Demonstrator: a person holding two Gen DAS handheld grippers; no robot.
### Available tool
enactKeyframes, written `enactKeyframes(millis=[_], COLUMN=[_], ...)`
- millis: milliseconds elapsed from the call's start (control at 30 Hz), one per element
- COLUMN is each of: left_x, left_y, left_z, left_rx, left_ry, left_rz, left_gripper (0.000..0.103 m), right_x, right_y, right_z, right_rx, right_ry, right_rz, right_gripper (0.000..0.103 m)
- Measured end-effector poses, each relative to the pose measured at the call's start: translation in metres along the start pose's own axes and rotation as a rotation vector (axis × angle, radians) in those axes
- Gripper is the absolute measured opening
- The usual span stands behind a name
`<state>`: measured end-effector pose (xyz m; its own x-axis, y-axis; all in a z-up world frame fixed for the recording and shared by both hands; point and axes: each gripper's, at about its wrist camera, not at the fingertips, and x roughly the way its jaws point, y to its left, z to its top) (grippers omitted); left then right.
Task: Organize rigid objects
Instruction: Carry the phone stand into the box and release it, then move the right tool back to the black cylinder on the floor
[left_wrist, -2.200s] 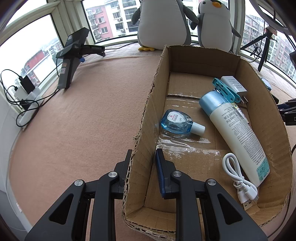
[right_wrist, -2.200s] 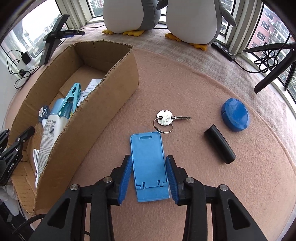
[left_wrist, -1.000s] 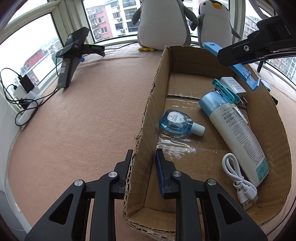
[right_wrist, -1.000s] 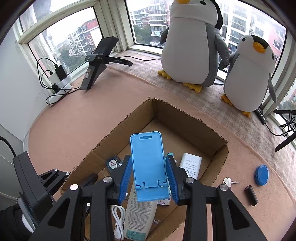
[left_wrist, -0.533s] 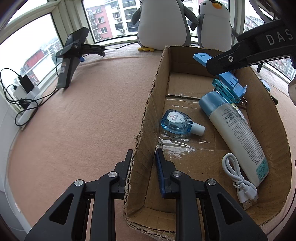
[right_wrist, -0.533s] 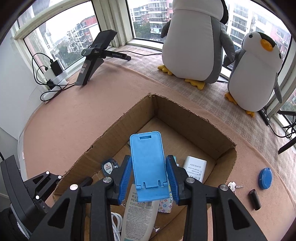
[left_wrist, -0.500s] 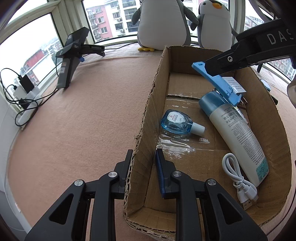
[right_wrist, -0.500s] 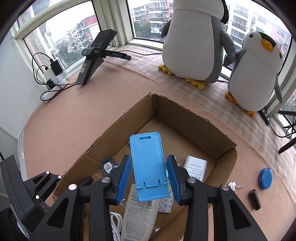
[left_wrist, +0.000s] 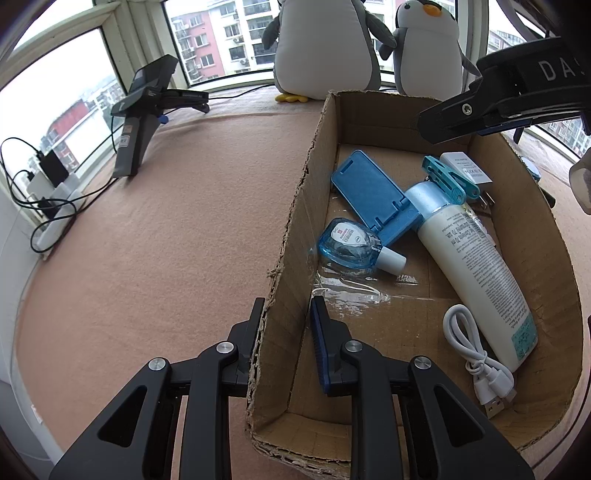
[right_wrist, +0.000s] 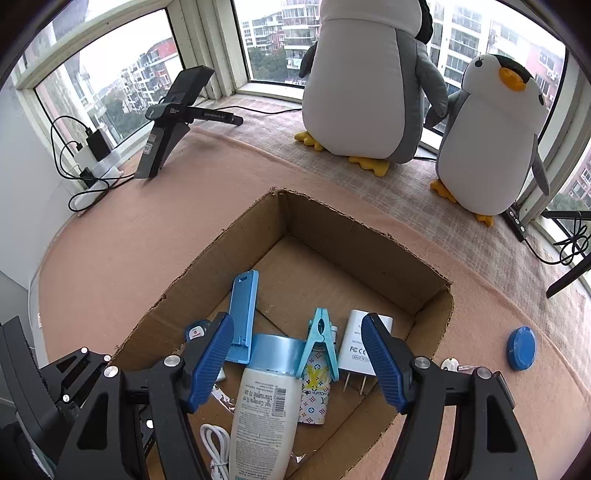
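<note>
The cardboard box (left_wrist: 517, 206) stands open-topped on the tabletop (left_wrist: 166, 229), which is covered in a pinkish felt-like cloth. Its corrugated walls have rough, torn top edges, and a strip of clear tape crosses the floor.

Contents of the box:
- A flat blue plastic phone stand (left_wrist: 369, 195) with two small lips at one end, lying near the left wall, its lower end touching the lotion bottle's cap.
- A long white lotion bottle (left_wrist: 476, 280) with a pale blue cap, lying diagonally.
- A small clear-blue bottle (left_wrist: 349, 247) with a white cap, lying on its side just beside the phone stand.
- A teal clothespin (left_wrist: 447, 181) resting on the lotion bottle's cap.
- A white plug adapter (left_wrist: 467, 168) near the far right corner.
- A coiled white cable (left_wrist: 476, 354) at the near end.
- A small patterned case (right_wrist: 316, 398) between the lotion bottle and the adapter.

The left hand-held gripper (left_wrist: 284, 325) is clenched on the box's left wall, one finger outside and one inside. The right hand-held gripper (right_wrist: 297, 362) hovers above the box with its blue ribbed pads (right_wrist: 384, 365) spreading apart; nothing is between them.

Outside the box, a round blue cap (right_wrist: 521, 349) and a key (right_wrist: 452, 365) lie on the tabletop.
</note>
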<state>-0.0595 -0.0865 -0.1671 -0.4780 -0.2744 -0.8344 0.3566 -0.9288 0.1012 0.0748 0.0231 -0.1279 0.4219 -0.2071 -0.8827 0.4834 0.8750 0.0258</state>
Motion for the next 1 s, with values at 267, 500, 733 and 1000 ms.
enactKeyframes(millis=[267, 500, 733, 1000], left_x=[0.0, 0.0, 0.0, 0.0], left_y=[-0.002, -0.002, -0.002, -0.002], left_z=[0.0, -0.001, -0.001, -0.001], left_rx=[0.005, 0.009, 0.009, 0.008], left_ry=[0.0, -0.001, -0.002, -0.001], left_rz=[0.008, 0.014, 0.017, 0.017], left_gripper=[0.02, 0.02, 0.02, 0.02], right_x=[-0.011, -0.034, -0.05, -0.043], right_y=[-0.013, -0.049, -0.104, -0.141], right_z=[-0.008, -0.025, -0.055, -0.075], right_rx=[0.016, 0.07, 0.141, 0.136], right_ry=[-0.02, -0.059, -0.056, 0.003], right_rz=[-0.01, -0.024, -0.045, -0.073], right_gripper=[0.068, 0.068, 0.068, 0.064])
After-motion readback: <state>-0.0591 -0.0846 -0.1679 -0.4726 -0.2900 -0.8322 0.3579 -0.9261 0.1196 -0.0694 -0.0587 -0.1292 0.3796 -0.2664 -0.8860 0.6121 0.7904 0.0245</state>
